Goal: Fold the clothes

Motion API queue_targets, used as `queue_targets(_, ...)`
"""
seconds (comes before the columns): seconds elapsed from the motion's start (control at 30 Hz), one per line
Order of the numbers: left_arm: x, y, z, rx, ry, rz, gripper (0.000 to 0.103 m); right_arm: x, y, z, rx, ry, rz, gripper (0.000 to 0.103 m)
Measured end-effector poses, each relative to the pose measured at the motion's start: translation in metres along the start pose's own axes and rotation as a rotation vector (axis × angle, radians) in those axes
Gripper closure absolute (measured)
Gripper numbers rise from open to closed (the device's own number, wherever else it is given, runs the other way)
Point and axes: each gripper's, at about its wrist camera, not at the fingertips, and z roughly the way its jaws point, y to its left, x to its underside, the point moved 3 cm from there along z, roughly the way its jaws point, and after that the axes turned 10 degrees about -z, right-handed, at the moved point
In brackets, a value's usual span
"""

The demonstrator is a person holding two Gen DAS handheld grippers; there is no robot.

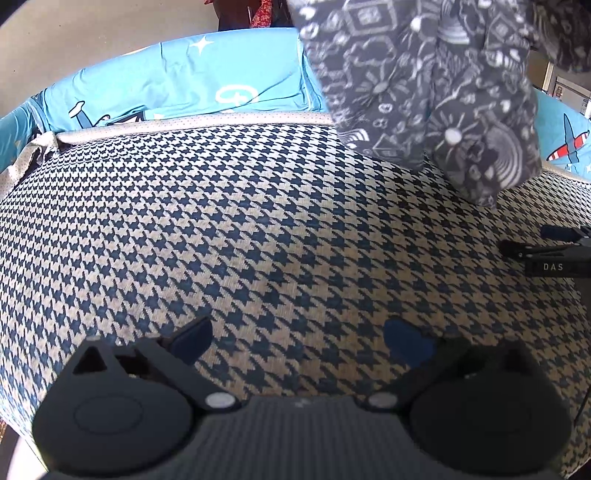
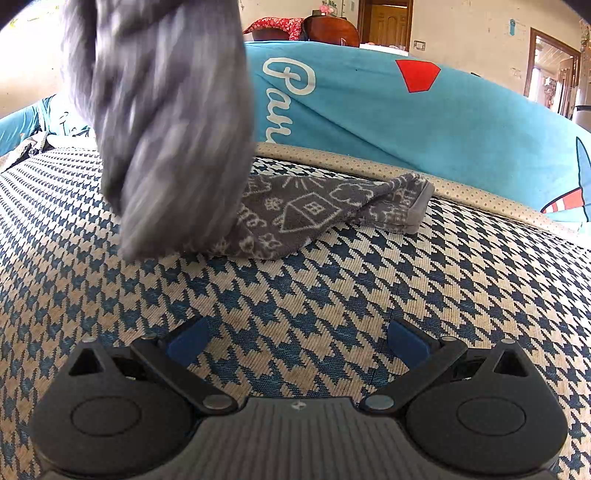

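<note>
A grey garment with white doodle print [image 1: 424,92] hangs blurred at the upper right of the left wrist view, above a houndstooth cover [image 1: 258,229]. In the right wrist view the grey garment [image 2: 170,122] is a blurred mass at the upper left, and its lower end [image 2: 314,214] lies flat on the houndstooth cover [image 2: 332,288]. What holds it up is out of view. My left gripper [image 1: 299,339] is open over bare cover, well short of the garment. My right gripper [image 2: 295,341] is open too, with nothing between its blue pads. Its fingers [image 1: 524,249] show at the right edge of the left wrist view.
Behind the houndstooth cover runs a beige dotted trim [image 1: 221,123], then a bright blue sheet with planes and white lettering [image 2: 406,122]. A red cloth [image 2: 277,26] and a wooden door [image 2: 388,22] lie farther back in the room.
</note>
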Motion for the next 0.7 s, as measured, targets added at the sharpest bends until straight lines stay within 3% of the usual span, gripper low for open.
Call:
queue_targets(0.33,0.003,-0.033,0.013,-0.065,-0.043,0.000,0.000,0.004,0.001,0.002,0.001,-0.001,0.000,0.000)
queue_targets(0.7,-0.006,-0.041,0.032,-0.061,-0.044,-0.023,0.000,0.009,0.005,0.008,0.004,-0.001,0.001,0.000)
